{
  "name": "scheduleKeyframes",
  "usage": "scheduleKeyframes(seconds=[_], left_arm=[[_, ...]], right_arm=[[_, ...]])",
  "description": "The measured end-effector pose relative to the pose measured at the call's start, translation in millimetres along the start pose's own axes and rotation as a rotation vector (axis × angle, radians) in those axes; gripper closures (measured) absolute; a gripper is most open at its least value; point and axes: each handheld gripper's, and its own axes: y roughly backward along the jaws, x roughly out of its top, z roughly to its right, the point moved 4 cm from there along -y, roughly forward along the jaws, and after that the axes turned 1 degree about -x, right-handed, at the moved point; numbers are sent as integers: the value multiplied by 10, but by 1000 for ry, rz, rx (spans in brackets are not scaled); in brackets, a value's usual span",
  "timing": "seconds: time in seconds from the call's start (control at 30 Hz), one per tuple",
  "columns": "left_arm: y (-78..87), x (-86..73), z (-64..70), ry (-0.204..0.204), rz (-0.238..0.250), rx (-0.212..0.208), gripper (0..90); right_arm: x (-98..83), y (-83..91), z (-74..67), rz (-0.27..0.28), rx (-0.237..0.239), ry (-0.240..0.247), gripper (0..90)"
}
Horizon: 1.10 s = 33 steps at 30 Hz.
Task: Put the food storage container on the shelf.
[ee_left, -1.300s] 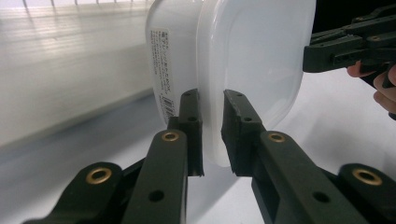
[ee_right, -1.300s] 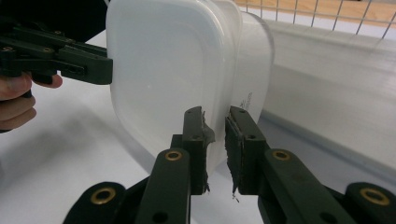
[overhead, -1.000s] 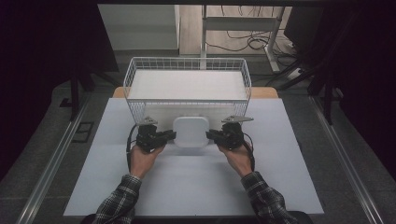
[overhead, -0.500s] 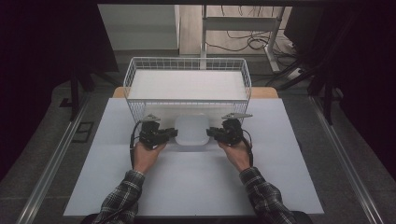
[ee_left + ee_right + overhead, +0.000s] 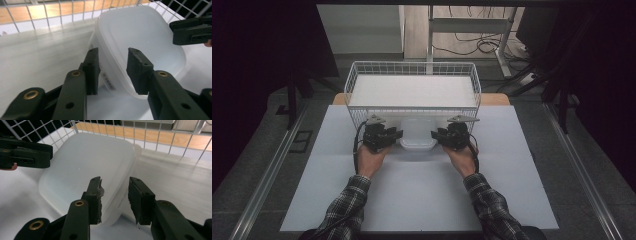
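Room, dim: a white tabletop [image 5: 412, 200] carrying a white wire basket [image 5: 412, 75] along its far edge. Item: translucent lidded plastic container [image 5: 417, 135], tilted against the basket's near wall; judged light, smooth, slippery and slightly flexible, best taken at the lid rim on opposite sides. Left gripper [image 5: 112, 67] and right gripper [image 5: 115, 195]: fingers parted, straddling opposite rims, not clenched.

White lidded container [image 5: 417, 134] between left gripper [image 5: 388, 137] and right gripper [image 5: 443, 136], against the near wall of wire basket [image 5: 412, 69]; plaid sleeves [image 5: 343, 207] at bottom, on white table [image 5: 422, 195]
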Motion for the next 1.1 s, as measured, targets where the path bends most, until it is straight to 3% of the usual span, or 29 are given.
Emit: scheduleKeyframes(seconds=[0.2, 0.4, 0.53, 0.7, 0.93, 1.1], left_arm=[[-33, 69, -12, -44, 3, 63, 551], [68, 34, 61, -86, 36, 47, 434], [187, -68, 126, -93, 58, 0, 316], [315, -229, 216, -112, 41, -49, 195], [495, -440, 308, -110, 36, -62, 101], [607, -571, 346, -138, 37, -42, 71]], right_arm=[[80, -59, 37, 10, -15, -8, 656], [128, 53, 10, 20, 4, 19, 787], [96, 154, -43, 15, 38, 57, 879], [16, 243, -129, 3, 68, 104, 888], [-54, 293, -269, -9, 107, 124, 887], [-74, 312, -410, -15, 138, 153, 887]])
